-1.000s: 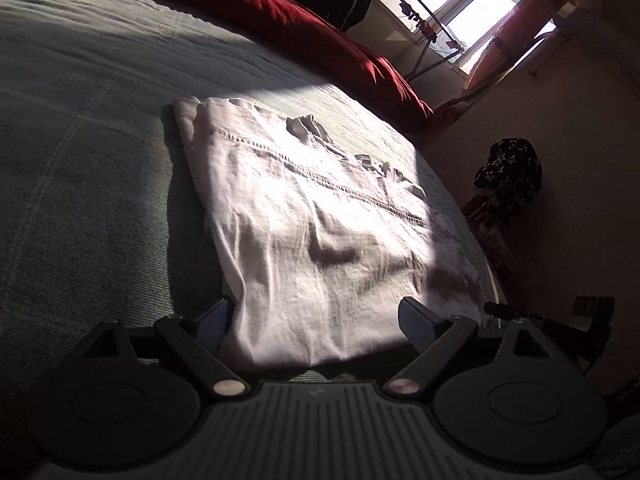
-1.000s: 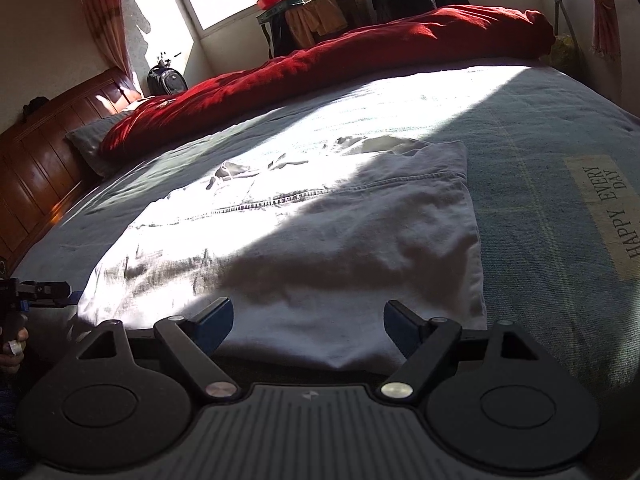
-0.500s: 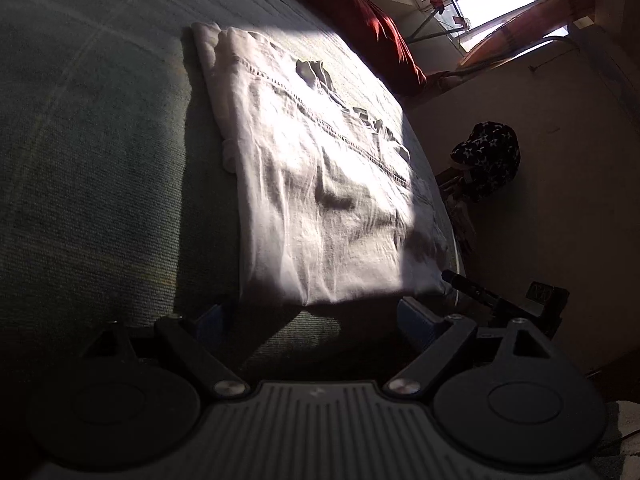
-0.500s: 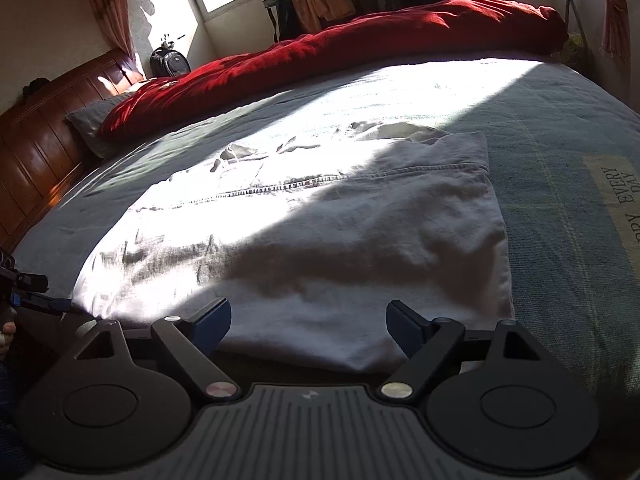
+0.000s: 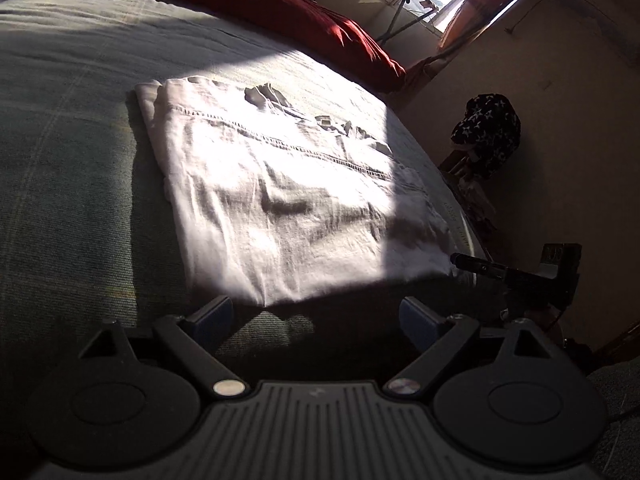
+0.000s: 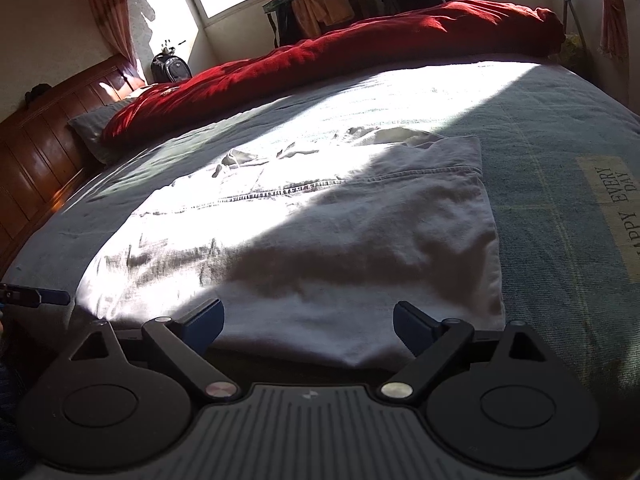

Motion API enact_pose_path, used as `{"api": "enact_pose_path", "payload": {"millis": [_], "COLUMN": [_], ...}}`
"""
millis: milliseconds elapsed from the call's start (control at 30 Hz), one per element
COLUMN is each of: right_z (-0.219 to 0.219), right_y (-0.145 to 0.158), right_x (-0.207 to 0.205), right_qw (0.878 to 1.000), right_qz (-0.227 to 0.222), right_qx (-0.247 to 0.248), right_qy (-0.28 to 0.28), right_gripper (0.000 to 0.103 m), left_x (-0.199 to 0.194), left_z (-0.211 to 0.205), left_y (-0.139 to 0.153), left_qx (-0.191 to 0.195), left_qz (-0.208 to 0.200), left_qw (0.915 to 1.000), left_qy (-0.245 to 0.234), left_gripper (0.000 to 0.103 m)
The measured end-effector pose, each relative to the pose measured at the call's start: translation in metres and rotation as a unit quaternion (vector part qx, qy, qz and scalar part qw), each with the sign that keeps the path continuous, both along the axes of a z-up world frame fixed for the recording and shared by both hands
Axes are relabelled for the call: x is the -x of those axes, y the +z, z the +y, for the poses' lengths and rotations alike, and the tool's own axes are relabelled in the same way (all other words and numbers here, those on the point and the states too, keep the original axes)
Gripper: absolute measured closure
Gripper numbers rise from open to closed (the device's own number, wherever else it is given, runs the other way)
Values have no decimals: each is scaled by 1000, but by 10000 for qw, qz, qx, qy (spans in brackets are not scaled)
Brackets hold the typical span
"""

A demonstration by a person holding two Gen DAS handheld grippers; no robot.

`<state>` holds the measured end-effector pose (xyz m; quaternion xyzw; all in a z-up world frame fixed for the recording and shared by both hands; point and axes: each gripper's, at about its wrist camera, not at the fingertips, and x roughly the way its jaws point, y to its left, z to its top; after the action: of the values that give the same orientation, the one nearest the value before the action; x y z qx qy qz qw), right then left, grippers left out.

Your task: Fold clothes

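Observation:
A white garment [image 5: 288, 200] lies flat and folded on the grey-green bedspread [image 5: 68, 184], half in sunlight. My left gripper [image 5: 316, 316] hovers open just short of its near edge, nothing between the fingers. In the right wrist view the same white garment [image 6: 320, 232] spreads ahead, and my right gripper [image 6: 308, 322] is open over its near hem, holding nothing. The right gripper's tip [image 5: 480, 266] shows at the garment's far corner in the left wrist view. The left gripper's tip [image 6: 36, 296] shows at the left edge of the right wrist view.
A red duvet [image 6: 340, 56] runs along the far side of the bed. A wooden headboard [image 6: 36, 152] stands at left. A black starred cloth [image 5: 488, 132] hangs off the bed's side by the wall. A "HAPPY EVERY DAY" label [image 6: 616, 208] is on the bedspread.
The left gripper tilted down and back, then came level again slightly behind the garment's edge. The right gripper edged forward over the hem. Both stayed open.

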<state>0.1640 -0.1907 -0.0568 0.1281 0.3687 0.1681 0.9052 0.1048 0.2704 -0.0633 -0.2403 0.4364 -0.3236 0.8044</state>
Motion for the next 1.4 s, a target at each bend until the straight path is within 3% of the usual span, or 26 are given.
{"api": "enact_pose_path", "payload": {"millis": [167,233,300,400,567,700,800,867,967,1033,1100,1233,1400], "right_z": [-3,0,3,4,4,8,11,10,4,0,-1,4,17], "right_y": [-5,-4,0,2,-4,-7,-5,-2,0,-2,-1,9,4], "right_x": [-1,0,3,5,2,1,2,4,5,5,4,0,-11], "right_qw": [9998,9999,10000,9999,10000,9999,9998,9997,9998,9999,9998,9997,9990], "right_qz": [76,44,-43,-68,28,25,-22,-68,-98,-57,-35,-205,-129], "right_qx": [-148,-108,26,123,79,101,151,189,177,160,163,144,405], "right_qy": [-60,-21,58,73,53,75,115,106,48,-24,-51,85,150], "right_gripper": [7,7,7,7,7,7,7,7,7,7,7,6,4], "left_x": [-4,-1,7,20,26,13,3,3,11,18,22,13,-9], "left_z": [5,10,17,38,45,-2,-44,-54,-49,-45,-47,-72,-117], "left_y": [-36,-37,-30,-15,25,26,18,8,-2,0,12,36,23], "left_qx": [510,829,895,1428,409,-684,-1504,-1852,-2199,-2508,-2683,-2685,-3135], "left_qz": [71,-153,-587,-947,-1358,-1502,-1630,-1406,-995,-847,-1034,-1580,-1620], "left_qw": [9946,9858,9750,9586,9614,9726,9692,9677,9631,9548,9477,9439,9325], "left_qy": [906,1451,1948,2275,2359,1635,1074,972,1190,1351,1384,1092,773], "left_gripper": [13,13,13,14,13,13,13,13,13,13,13,12,12]}}
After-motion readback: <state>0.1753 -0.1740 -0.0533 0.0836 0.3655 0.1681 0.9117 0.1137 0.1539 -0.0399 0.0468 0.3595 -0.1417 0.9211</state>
